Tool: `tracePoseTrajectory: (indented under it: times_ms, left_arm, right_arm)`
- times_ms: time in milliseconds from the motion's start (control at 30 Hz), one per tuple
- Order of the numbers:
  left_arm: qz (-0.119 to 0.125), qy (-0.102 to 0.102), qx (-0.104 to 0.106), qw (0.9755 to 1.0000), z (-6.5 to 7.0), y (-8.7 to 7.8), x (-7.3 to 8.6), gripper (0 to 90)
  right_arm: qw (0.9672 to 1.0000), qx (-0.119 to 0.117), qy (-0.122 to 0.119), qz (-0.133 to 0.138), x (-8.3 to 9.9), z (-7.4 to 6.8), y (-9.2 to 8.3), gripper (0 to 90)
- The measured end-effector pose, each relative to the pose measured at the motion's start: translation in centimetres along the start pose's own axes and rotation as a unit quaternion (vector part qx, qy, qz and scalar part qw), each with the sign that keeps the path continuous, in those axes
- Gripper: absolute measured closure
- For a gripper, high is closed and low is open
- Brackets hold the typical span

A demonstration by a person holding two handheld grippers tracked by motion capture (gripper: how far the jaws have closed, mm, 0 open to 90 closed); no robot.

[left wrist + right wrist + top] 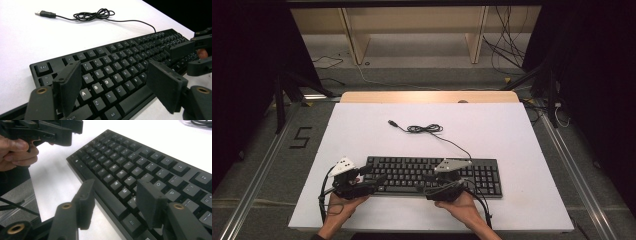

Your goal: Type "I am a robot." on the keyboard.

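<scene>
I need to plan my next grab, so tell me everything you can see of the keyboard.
The keyboard is black, seemingly plastic, full-size with a number pad and white legends. It lies flat near the front of the white table. Its thin black cable runs back through a tangled coil to a loose USB plug. Both hand-held grippers hover open over it.

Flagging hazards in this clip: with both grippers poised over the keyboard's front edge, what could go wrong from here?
1. Both the left gripper and right gripper stand open over the keyboard; a jaw could press neighbouring keys or catch under a keycap.
2. The keyboard lies loose on the white table, so an uneven push may skid it.
3. Its cable lies coiled behind; dragging the keyboard could snag or pull it.
</scene>
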State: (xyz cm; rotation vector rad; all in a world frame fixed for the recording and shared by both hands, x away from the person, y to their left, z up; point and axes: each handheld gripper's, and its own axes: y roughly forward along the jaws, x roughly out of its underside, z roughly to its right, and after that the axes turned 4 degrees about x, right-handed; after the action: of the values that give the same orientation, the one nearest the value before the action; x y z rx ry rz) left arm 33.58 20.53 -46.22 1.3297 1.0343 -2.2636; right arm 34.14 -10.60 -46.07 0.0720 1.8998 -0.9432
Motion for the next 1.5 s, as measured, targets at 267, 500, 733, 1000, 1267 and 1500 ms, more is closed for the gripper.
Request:
tracePoseTrajectory:
  times_ms: [267,500,733,1000,1267,1500]
  left_arm:
    - [-0.012,-0.004,-0.011,0.9999,-0.2,0.8,-0.6,38.6]
    - [-0.039,0.001,-0.022,0.999,-0.3,1.8,-1.2,62.8]
    - [-0.073,0.015,-0.015,0.9971,-0.2,3.8,-1.6,80.4]
    - [-0.1,0.019,-0.006,0.9948,-0.1,5.5,-1.8,88.8]
    - [-0.127,0.027,-0.016,0.9914,0.1,6.9,-1.8,88.9]
    - [-0.137,0.032,-0.026,0.9897,0.0,7.1,-1.7,89.0]
  right_arm:
    - [1.0,0.001,0.002,0.009,0.0,0.2,-0.5,45.4]
    - [0.9999,0.004,0.002,0.014,0.1,0.3,-0.9,40.0]
    - [0.9998,0.008,-0.001,0.018,0.1,0.3,-1.3,39.0]
    - [0.9998,0.008,-0.005,0.017,0.2,0.1,-1.3,38.0]
    - [0.9998,0.009,-0.005,0.017,0.3,0.0,-1.4,36.2]
    - [0.9998,0.008,-0.006,0.018,0.3,0.0,-1.4,36.2]
